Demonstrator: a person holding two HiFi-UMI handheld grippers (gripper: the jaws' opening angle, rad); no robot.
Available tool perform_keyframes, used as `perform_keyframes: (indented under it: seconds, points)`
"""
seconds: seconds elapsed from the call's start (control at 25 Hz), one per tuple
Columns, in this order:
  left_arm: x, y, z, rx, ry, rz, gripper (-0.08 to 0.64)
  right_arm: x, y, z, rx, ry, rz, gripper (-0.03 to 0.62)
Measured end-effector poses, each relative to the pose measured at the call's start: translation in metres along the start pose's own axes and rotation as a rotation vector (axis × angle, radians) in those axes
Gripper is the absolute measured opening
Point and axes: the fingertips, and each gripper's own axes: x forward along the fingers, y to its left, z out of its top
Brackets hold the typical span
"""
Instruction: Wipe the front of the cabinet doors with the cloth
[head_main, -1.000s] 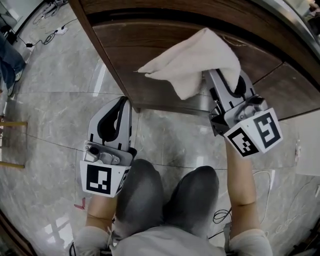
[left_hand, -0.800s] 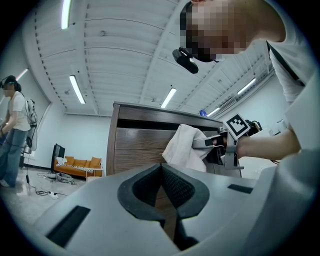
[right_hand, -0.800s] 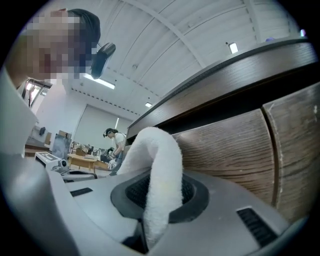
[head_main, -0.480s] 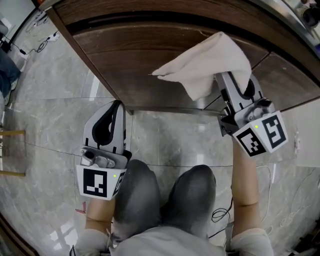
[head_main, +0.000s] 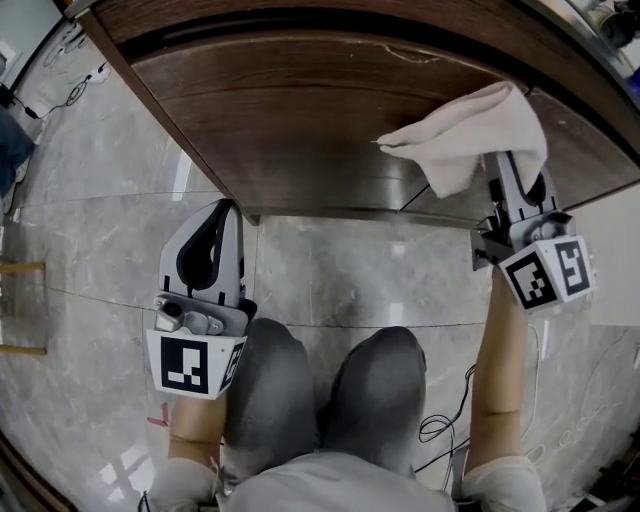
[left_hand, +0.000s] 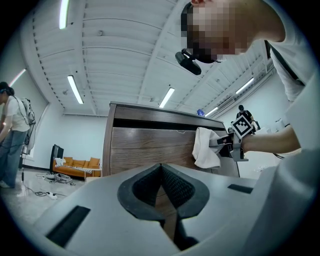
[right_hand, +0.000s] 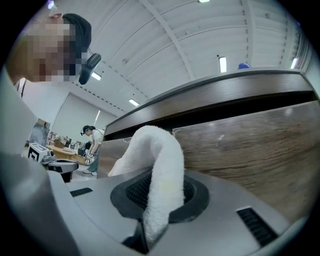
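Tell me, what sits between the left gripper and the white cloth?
Only the bare, dark wood cabinet door. The head view shows nothing else between the left gripper and the cloth.

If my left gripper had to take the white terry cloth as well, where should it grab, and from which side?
Probably the loose pointed corner of the white terry cloth, coming from the left: it juts free across the dark wooden cabinet door, clear of the right gripper clamping the other end.
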Motion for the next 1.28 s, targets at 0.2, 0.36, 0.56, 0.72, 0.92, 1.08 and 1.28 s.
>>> perform_keyframes:
  seconds: [0.2, 0.36, 0.56, 0.72, 0.92, 1.08, 1.28]
  points:
    - [-0.006, -0.003, -0.001, -0.004, -0.003, 0.008, 0.018, -0.008, -0.002, 0.001, -0.029, -0.002, -0.017, 0.069]
    - [-0.012, 0.001, -0.005, 0.001, -0.004, 0.02, 0.018, -0.021, 0.015, -0.001, -0.065, -0.002, -0.009, 0.069]
    - [-0.022, 0.01, -0.015, -0.008, 0.011, 0.036, 0.018, -0.036, 0.037, -0.005, -0.042, -0.005, 0.019, 0.069]
    - [-0.032, 0.024, -0.014, -0.023, 0.01, 0.062, 0.018, -0.037, 0.066, -0.015, -0.007, 0.013, 0.069, 0.069]
    - [-0.039, 0.044, -0.034, -0.03, 0.043, 0.062, 0.018, -0.016, 0.102, -0.039, -0.003, 0.044, 0.129, 0.069]
    - [-0.044, 0.051, -0.039, -0.031, 0.047, 0.067, 0.018, 0.003, 0.138, -0.046, -0.004, 0.046, 0.211, 0.069]
    - [-0.065, 0.071, -0.042, -0.017, 0.059, 0.11, 0.018, 0.033, 0.19, -0.055, -0.009, 0.035, 0.31, 0.069]
